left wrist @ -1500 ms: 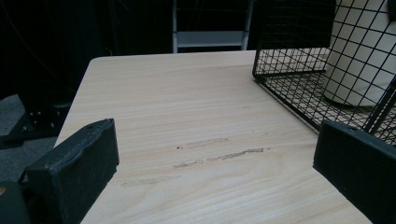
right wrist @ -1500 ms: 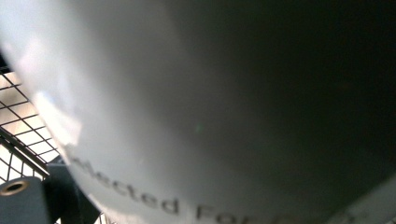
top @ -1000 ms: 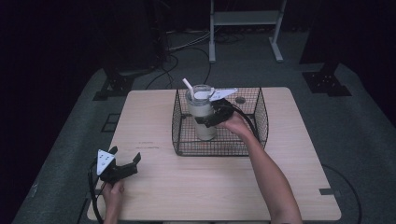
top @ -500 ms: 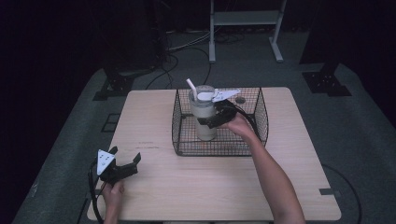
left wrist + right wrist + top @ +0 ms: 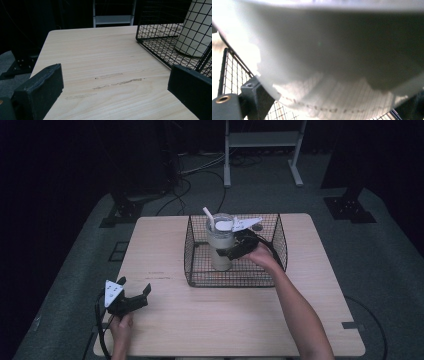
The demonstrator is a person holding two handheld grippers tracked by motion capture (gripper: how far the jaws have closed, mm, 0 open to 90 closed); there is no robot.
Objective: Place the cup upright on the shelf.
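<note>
Right gripper view presses so close that the pale, cream-coloured tumbler [image 5: 329, 62] spreads across the frame, its curved wall pinched between the two black jaws, one at the lower left and one at the lower right edge. Thin black wire mesh shows behind the left jaw. From the high view, the right gripper [image 5: 231, 254] clamps the side of this tall plastic cup with a clear lid [image 5: 220, 242], which stands upright inside the black wire basket [image 5: 277, 240]. A white straw [image 5: 208, 216] sticks up at a slant from the lid. The grey three-cornered plate on the gripper lies beside the lid's top. The person's right hand [image 5: 261, 256] wraps the gripper's handle inside the basket, the forearm running back over the basket's near rim toward the bottom of the frame.

The basket sits on the far middle of the light wooden table [image 5: 210, 320].

Well apart, near the table's front left corner, the left gripper [image 5: 134, 292] rests with its jaws spread wide and nothing between them. Its own view looks across bare wood with faint scuff marks [image 5: 117, 81] toward the basket's corner and the tumbler's base.
</note>
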